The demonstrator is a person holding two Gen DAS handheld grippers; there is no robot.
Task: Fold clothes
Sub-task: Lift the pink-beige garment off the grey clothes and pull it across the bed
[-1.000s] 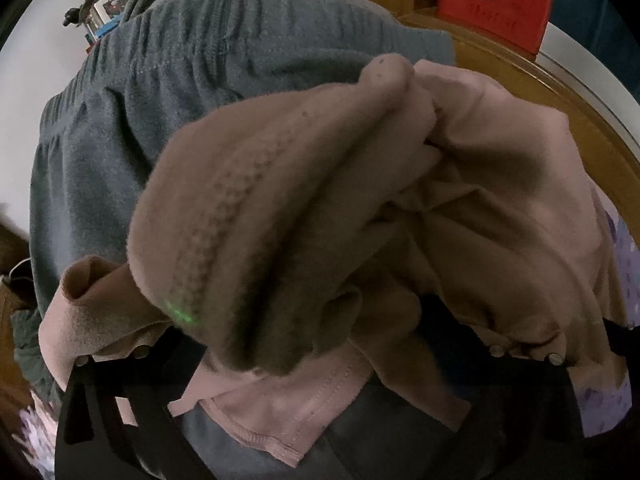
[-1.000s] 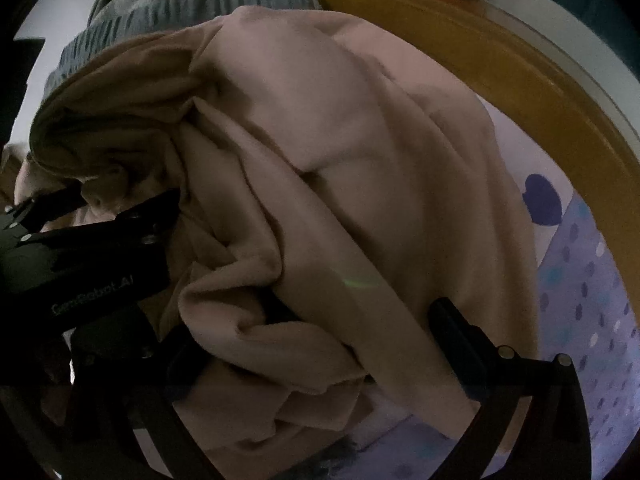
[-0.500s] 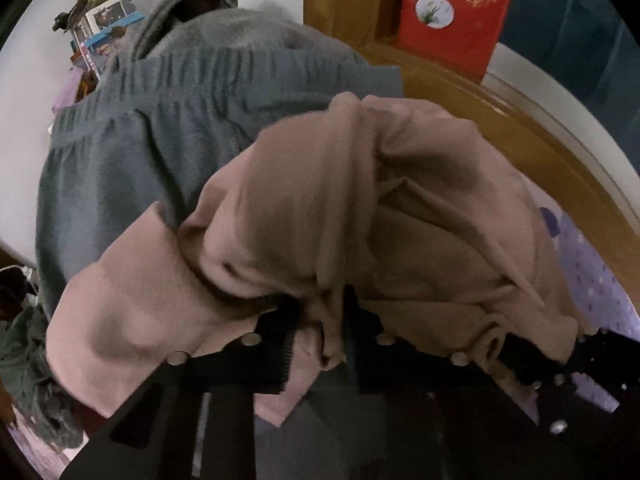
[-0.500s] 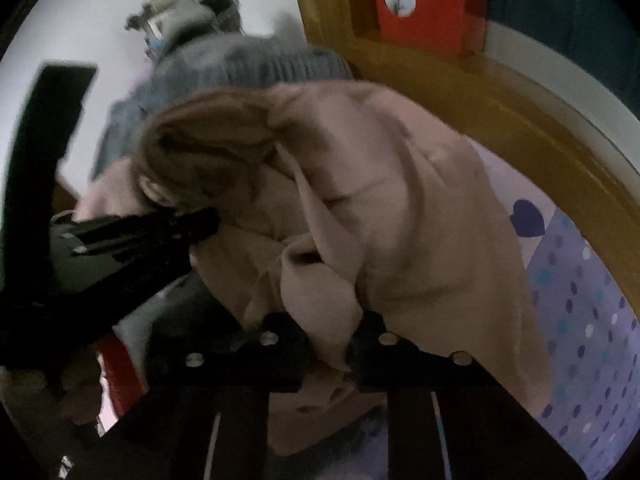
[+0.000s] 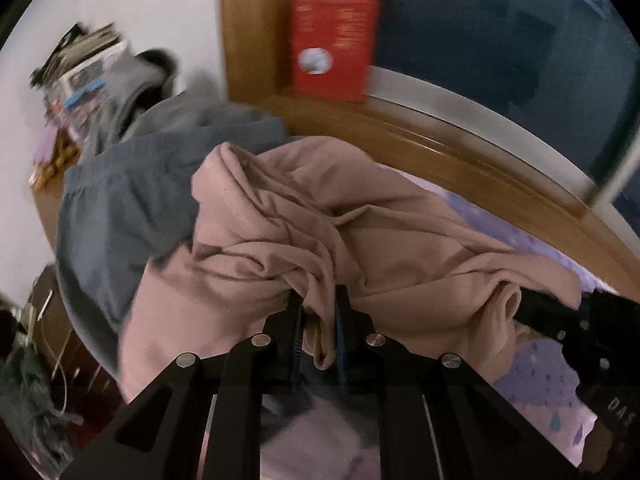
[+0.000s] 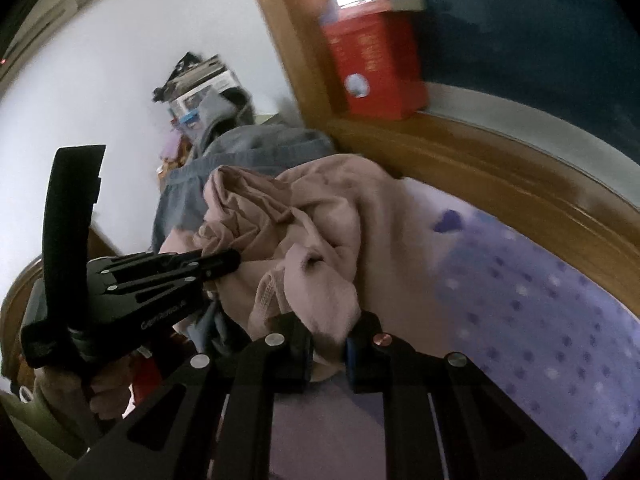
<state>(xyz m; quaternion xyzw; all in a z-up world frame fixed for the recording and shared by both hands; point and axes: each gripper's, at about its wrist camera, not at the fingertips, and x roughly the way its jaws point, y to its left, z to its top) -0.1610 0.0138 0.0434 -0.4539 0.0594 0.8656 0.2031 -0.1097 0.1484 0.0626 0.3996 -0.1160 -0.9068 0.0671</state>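
Early stage: pink garment (image 5: 360, 220) bunched, unfolded, pinched in left gripper (image 5: 318, 320) and right gripper (image 6: 328, 336); every fold pending.

White wall (image 5: 132, 8) at left, plain and evenly lit. Wooden frame (image 5: 244, 28) upright beside it, running on into a curved wooden ledge (image 5: 460, 160) along the bed. Red box (image 5: 334, 40) standing on that ledge, against dark blue glass (image 5: 500, 32). Pale sill strip (image 5: 480, 108) under the glass. Lilac dotted sheet (image 6: 540, 300) over the bed. Stack of books (image 6: 200, 76) against the wall, blurred. Dim, cool light throughout.
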